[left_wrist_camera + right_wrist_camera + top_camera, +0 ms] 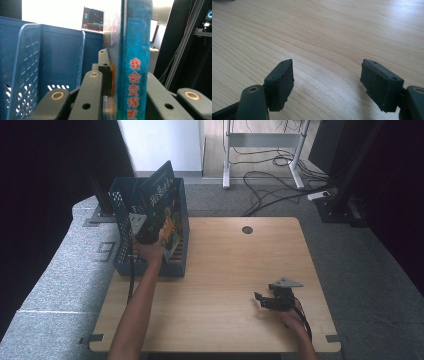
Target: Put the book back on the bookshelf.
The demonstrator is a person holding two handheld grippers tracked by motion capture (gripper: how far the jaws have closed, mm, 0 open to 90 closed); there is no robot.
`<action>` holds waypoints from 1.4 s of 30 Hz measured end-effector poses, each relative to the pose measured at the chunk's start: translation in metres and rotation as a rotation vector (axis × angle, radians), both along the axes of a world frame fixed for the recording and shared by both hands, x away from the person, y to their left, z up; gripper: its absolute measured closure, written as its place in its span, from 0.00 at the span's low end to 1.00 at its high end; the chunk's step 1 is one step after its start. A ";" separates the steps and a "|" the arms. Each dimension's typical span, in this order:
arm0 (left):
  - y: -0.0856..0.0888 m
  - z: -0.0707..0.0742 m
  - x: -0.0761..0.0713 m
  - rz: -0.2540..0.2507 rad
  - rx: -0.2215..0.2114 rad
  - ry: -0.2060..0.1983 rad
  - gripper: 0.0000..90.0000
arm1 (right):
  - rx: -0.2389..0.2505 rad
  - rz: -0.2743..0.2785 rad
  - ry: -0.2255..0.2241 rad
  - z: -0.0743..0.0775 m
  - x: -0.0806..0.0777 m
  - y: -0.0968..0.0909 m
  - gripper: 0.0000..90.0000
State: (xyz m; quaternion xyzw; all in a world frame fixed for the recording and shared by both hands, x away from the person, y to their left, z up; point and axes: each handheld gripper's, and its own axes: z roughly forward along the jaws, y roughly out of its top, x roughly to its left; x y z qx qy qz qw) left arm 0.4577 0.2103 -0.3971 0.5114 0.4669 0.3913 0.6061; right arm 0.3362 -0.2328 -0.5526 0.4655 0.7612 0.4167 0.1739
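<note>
My left gripper has its jaws clamped on the thin blue picture book, held upright inside the dark blue perforated plastic crate. My right gripper rests with jaws apart over the bare pale wooden surface.

dim room edges, blown-out window glare, book spine perhaps blurred

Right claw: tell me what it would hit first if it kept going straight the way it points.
The right claw, open and empty, tilts down toward the bare table. It would likely meet the wood just ahead; how steeply it tilts is hard to judge.
</note>
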 end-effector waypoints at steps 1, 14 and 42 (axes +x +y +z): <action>0.001 0.000 -0.001 0.001 -0.008 -0.007 0.91 | -0.001 0.001 -0.001 0.000 0.000 0.000 0.29; -0.001 -0.004 -0.001 0.018 -0.014 -0.028 0.91 | -0.001 0.012 0.002 0.000 -0.001 0.002 0.29; -0.011 -0.028 -0.002 0.006 0.037 -0.006 0.90 | -0.001 0.015 0.003 0.000 -0.001 0.003 0.29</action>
